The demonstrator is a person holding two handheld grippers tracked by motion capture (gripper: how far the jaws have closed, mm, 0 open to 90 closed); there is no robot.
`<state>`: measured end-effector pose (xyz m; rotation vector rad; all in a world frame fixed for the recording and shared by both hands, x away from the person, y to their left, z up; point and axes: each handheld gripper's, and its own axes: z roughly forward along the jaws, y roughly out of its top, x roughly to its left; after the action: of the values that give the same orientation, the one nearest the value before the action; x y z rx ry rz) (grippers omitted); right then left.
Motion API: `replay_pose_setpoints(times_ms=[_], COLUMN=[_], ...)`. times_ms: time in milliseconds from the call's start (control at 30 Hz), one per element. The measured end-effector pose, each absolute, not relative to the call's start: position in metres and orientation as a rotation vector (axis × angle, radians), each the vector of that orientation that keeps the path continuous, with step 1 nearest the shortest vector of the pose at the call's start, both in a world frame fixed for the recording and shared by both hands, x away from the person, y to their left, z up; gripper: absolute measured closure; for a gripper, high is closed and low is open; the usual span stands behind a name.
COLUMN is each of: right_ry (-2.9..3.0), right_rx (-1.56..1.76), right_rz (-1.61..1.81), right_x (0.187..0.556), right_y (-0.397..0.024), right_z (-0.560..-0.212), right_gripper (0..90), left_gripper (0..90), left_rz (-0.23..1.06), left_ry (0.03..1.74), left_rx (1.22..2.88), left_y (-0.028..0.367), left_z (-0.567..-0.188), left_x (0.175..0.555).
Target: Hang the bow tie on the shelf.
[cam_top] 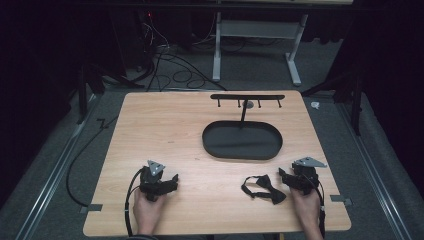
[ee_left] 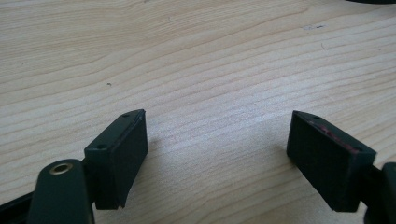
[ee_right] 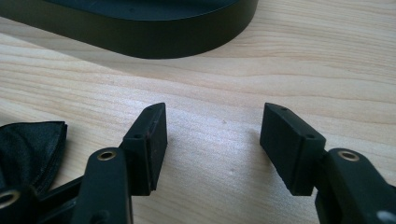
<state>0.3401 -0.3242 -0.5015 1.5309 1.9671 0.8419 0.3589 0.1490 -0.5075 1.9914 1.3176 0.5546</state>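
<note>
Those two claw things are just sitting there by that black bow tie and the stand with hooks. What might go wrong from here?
The bow tie is limp fabric with a loose strap, so the open right gripper beside it may pinch only the strap and leave the bow dangling. The hooks on the rack are small, so the strap could miss them. The stand's oval base could get nudged while reaching over it.

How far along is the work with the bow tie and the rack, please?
Nothing looks done yet: the bow tie lies on the table, and the hook rack on the oval tray hangs bare. The left gripper and right gripper rest open, holding nothing. Probably all is left: grasping and hanging it.
</note>
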Motion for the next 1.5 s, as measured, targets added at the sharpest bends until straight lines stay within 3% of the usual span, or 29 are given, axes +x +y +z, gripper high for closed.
replay_pose_setpoints(times_ms=[1233, 1500], right_ry=[1.962, 1.984], right_rx=[1.543, 1.55], right_rz=[0.841, 0.85], right_x=[0.339, 0.338], right_y=[-0.3241, -0.3237], right_z=[-0.5012, -0.4991], right_gripper=[42.4, 47.6], left_gripper=[20.8, 20.8], left_rz=[0.555, 0.555], left_ry=[1.319, 1.319], left_rx=[1.988, 1.988], left_y=[0.1489, 0.149], left_z=[-0.5075, -0.5075], left_x=[0.3588, 0.3588])
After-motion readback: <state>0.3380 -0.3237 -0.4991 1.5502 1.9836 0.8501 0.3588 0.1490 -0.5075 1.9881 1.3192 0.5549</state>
